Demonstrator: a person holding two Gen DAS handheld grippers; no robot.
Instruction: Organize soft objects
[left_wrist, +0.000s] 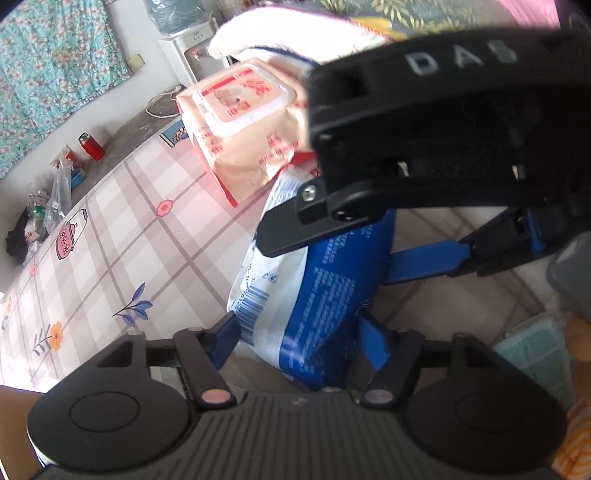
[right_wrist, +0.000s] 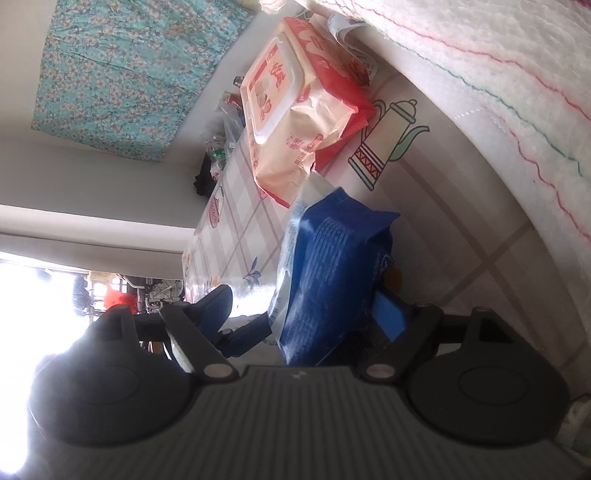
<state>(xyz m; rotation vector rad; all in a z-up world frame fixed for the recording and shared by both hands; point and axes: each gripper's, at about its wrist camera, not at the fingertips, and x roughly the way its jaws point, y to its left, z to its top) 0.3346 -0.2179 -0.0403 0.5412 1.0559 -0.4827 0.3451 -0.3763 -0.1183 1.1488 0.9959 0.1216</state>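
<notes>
Blue fingers (left_wrist: 225, 338) of the left gripper (left_wrist: 299, 339) flank the lower end of a blue-and-white soft pack (left_wrist: 314, 295), while the right gripper (right_wrist: 314, 317) straddles the same pack (right_wrist: 332, 266) from its own side; whether any pad presses the wrapper cannot be told. The pack stands on edge on a checked tablecloth (left_wrist: 122, 236), just beside a peach wet-wipes pack (left_wrist: 243, 122) with a white flip lid, and a folded white towel (right_wrist: 498, 92) lies close by. The step in hand appears to be a two-handed placing or straightening of the blue pack. Next, it likely needs squaring up against the wipes. The left gripper points steeply down; the right one slants in across it.
</notes>
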